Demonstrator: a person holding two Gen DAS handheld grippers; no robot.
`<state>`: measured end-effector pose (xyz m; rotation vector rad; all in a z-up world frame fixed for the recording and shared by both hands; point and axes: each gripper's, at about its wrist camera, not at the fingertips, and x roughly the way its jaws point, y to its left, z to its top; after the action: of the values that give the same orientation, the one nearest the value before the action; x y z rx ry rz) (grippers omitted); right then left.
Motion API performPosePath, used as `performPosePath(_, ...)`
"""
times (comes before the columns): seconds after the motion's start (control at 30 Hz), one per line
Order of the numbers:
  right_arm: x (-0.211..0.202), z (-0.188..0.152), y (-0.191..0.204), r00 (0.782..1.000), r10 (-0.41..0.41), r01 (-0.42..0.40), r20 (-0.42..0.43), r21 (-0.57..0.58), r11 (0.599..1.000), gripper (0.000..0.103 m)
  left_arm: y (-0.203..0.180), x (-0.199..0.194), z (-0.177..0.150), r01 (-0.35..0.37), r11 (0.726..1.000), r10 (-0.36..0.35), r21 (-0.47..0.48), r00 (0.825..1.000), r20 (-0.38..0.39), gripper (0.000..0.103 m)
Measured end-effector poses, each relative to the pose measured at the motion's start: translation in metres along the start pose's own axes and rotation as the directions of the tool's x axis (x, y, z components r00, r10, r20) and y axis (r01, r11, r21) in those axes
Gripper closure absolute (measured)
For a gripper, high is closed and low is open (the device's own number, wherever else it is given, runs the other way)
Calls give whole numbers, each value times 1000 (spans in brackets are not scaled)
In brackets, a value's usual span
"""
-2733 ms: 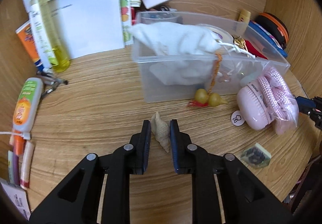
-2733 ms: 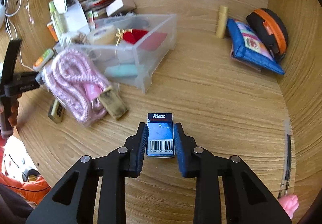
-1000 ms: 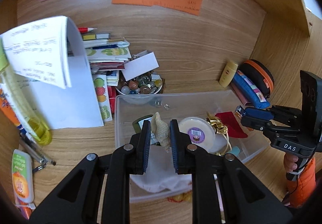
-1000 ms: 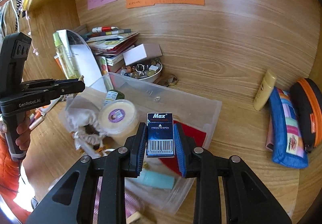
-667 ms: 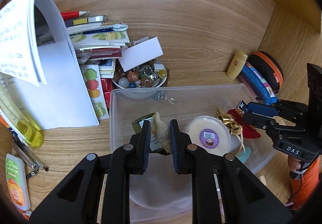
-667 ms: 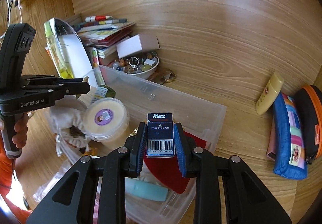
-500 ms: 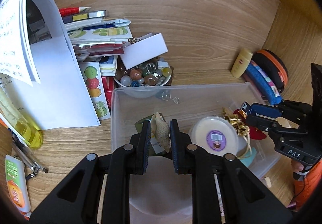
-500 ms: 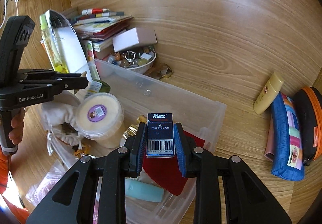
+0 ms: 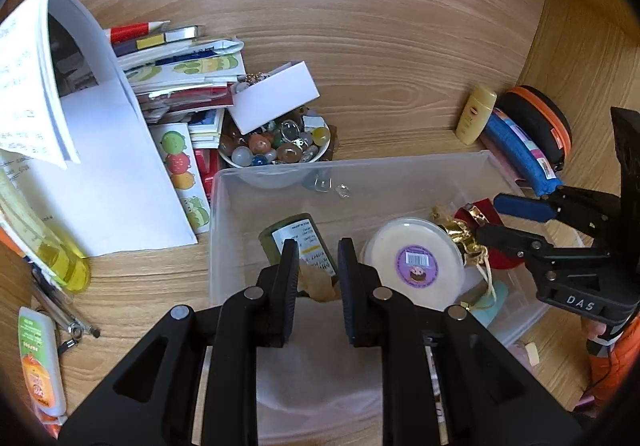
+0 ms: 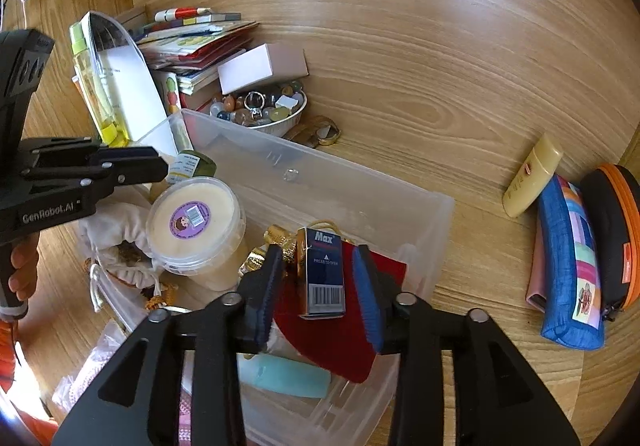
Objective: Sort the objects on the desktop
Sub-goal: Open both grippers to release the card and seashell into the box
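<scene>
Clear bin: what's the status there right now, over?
Left tool shut on seashell, over clear bin. Right tool jaws just opening, blue box loose between them. Red pouch below; nothing blocking.

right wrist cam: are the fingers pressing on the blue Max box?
No: a gap shows on each side of the Max box between the right gripper fingers, above the clear bin.

The desk (image 9: 400, 57) was matt, grained wood. The bin (image 10: 360, 201) was frosted, translucent plastic. A white pouch (image 10: 116, 230) inside looked like soft cloth.
</scene>
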<state>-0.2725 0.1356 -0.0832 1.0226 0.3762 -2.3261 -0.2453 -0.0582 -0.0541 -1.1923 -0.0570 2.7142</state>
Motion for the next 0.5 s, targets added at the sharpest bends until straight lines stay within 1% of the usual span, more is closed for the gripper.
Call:
performPosePath(0.07, -4, 0, 0, 1000, 4, -4, 10, 13, 1000, 62, -1, -5, -2, 0, 1000, 0, 1, 1000, 6, 81)
performPosePath(0.13, -12, 0, 0, 1000, 7, -7, 25, 22, 1000, 60, -3, -11, -3, 1, 1000, -2, 5, 1000, 15, 75)
performPosePath(0.17, -15, 0, 0, 1000, 6, -7, 31, 24, 1000, 57, -3, -14, -3, -1, 1000, 1, 6, 1000, 20, 71)
performPosePath(0.2, -18, -1, 0, 999, 4, -5, 37, 26, 1000, 54, -4, -18, -4, -8, 1000, 8, 10, 1000, 28, 69)
performPosePath(0.33, -34, -4, 3, 997, -14, 12, 71, 28, 1000, 45, -9, -34, -7, -19, 1000, 18, 20, 998, 56, 64)
performPosePath(0.4, -43, -6, 4, 996, -19, 17, 87, 28, 999, 39, -12, -41, -8, -31, 999, 29, 25, 997, 71, 54)
performPosePath(0.5, -59, -11, 5, 993, -31, 28, 112, 28, 999, 35, -16, -55, -13, -46, 999, 43, 29, 994, 97, 47)
